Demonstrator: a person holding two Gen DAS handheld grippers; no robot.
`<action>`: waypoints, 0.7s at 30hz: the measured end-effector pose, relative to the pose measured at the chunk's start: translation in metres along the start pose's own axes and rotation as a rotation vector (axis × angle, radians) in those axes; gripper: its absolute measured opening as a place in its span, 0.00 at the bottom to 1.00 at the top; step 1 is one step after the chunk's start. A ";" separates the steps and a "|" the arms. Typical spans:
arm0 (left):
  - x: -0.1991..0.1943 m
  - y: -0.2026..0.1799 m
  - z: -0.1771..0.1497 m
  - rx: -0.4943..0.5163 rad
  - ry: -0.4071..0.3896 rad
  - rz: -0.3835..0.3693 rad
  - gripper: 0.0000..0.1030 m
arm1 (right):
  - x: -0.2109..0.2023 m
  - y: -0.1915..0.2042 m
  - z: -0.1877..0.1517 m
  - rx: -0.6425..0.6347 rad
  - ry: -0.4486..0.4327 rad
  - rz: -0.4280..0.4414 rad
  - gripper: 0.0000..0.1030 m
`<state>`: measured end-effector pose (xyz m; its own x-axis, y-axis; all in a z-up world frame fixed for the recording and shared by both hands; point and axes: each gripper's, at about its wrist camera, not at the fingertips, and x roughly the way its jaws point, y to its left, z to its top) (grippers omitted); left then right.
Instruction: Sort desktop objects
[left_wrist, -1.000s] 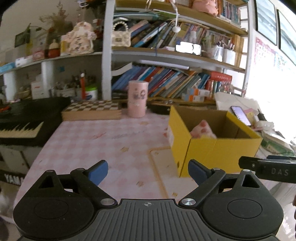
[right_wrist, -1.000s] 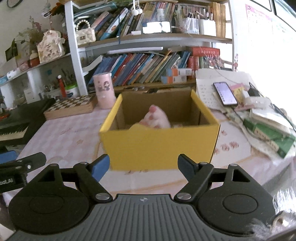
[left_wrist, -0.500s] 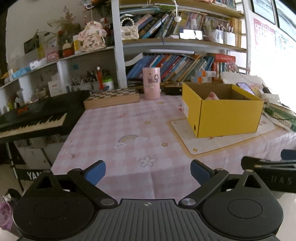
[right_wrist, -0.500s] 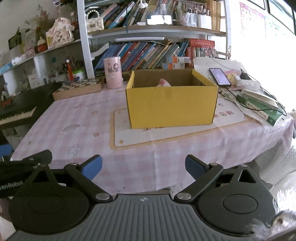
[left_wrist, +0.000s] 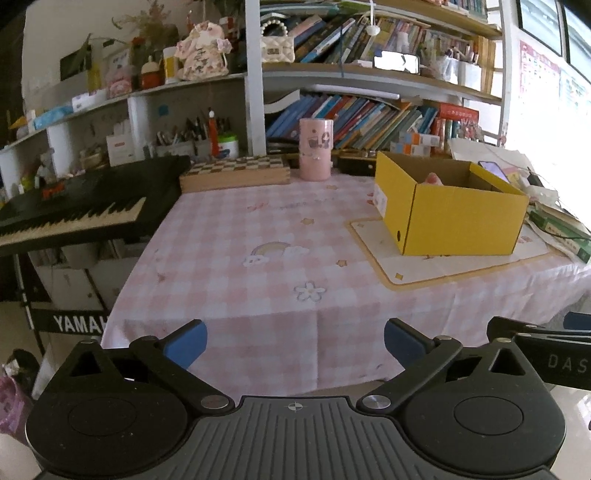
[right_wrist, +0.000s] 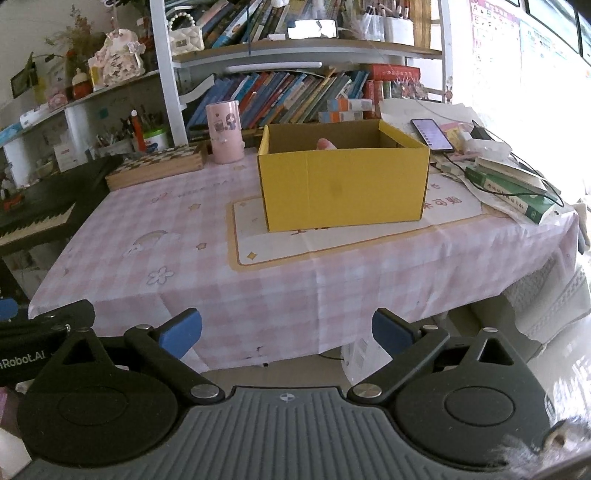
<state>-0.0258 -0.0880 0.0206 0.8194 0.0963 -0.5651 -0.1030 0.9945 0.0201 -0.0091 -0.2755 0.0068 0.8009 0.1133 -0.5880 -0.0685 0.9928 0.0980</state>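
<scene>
Yellow cardboard box (right_wrist: 343, 184) upright on cream mat (right_wrist: 369, 236) atop pink-checked counter (left_wrist: 229, 251); pink object (right_wrist: 325, 143) barely visible inside. Left gripper (left_wrist: 295, 341) and right gripper (right_wrist: 286, 332) off the counter's near edge, fingers wide apart and opening, nothing between.

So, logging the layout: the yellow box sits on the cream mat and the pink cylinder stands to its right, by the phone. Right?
Not quite. The yellow box does sit on the cream mat, but the pink cylinder stands to its left, beside the chessboard box. The right wrist view shows it.
</scene>
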 end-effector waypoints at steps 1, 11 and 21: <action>0.000 0.001 0.000 -0.004 0.003 -0.002 1.00 | -0.001 0.001 0.000 -0.003 0.000 0.001 0.97; 0.001 0.006 -0.001 -0.015 0.012 -0.006 1.00 | -0.002 0.007 0.001 -0.012 0.007 -0.003 0.97; 0.000 0.007 -0.001 -0.016 0.008 -0.006 1.00 | -0.001 0.008 -0.001 -0.006 0.021 -0.008 0.98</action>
<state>-0.0277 -0.0812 0.0197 0.8156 0.0895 -0.5717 -0.1066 0.9943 0.0036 -0.0108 -0.2675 0.0076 0.7889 0.1061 -0.6053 -0.0656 0.9939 0.0886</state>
